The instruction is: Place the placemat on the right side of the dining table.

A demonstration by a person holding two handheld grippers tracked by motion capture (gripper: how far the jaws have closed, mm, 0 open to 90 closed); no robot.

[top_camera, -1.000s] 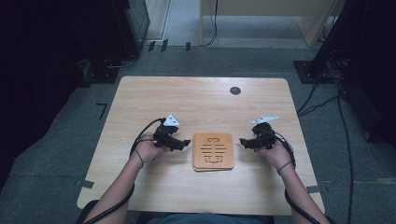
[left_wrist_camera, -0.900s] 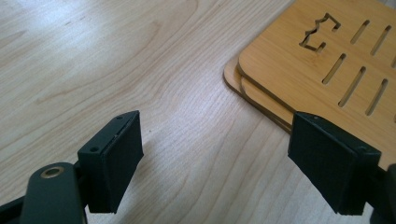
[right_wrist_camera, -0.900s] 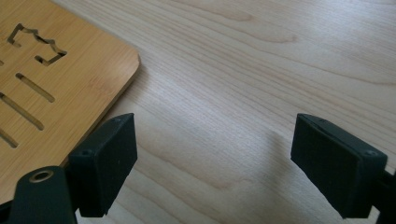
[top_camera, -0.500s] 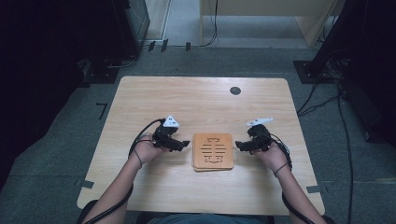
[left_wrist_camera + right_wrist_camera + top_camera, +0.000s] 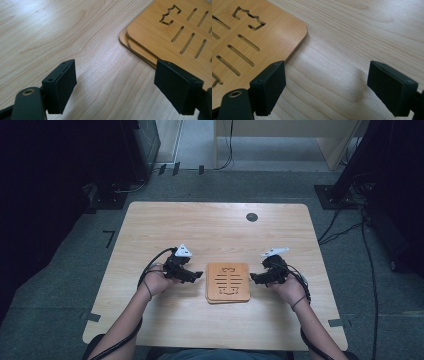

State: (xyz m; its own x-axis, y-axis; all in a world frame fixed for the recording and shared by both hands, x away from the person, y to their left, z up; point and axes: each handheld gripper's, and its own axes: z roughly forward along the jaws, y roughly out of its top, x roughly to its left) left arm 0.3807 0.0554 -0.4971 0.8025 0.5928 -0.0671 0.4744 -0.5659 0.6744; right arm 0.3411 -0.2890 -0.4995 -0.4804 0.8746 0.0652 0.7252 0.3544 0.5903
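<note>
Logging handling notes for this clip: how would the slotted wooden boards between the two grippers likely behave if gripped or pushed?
The wooden boards look like thin, flat bamboo, so probably stiff and light. Two lie stacked, slightly offset in the left gripper view; a push may slide the top one. Lying flat on the table, their edges look hard to grip.

Evenly lit from above on the wooden table, dark and murky at both side edges. Soft sheen along the grain in the gripper views; faint shadows under blurred near jaws.
</note>
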